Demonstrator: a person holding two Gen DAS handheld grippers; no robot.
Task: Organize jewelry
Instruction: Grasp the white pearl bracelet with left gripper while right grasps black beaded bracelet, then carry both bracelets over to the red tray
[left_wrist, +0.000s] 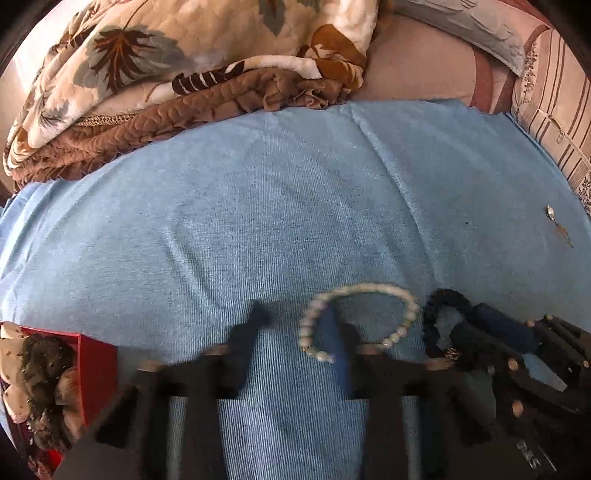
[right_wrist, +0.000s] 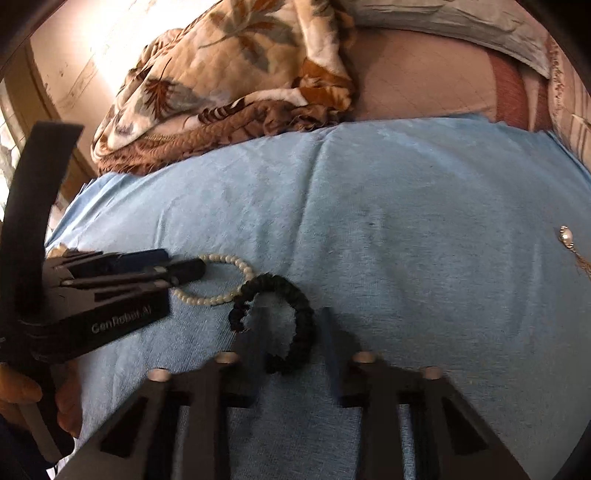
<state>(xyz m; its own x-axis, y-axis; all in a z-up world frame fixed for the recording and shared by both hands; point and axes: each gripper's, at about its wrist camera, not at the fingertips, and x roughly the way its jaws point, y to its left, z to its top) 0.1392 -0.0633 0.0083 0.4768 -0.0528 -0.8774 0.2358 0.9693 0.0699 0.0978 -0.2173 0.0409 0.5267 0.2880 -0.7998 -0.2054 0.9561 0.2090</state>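
Blurring left tool (left_wrist: 299, 325) fingers, half-hiding pearl bracelet (left_wrist: 402, 299) on blue cloth (left_wrist: 258, 206).

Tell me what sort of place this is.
Probably a bedroom: the work goes on atop a bed, with a blue cloth spread as the surface, a rumpled floral quilt behind it and a striped pillow at the right.

Surface: blue cloth (left_wrist: 280, 206) spread over bed.
Behind: rumpled leaf-print quilt (left_wrist: 155, 66), pinkish sheet (left_wrist: 417, 62).
Right edge: striped pillow (left_wrist: 554, 110).
Far left: pale wall (right_wrist: 74, 59), brightly lit.
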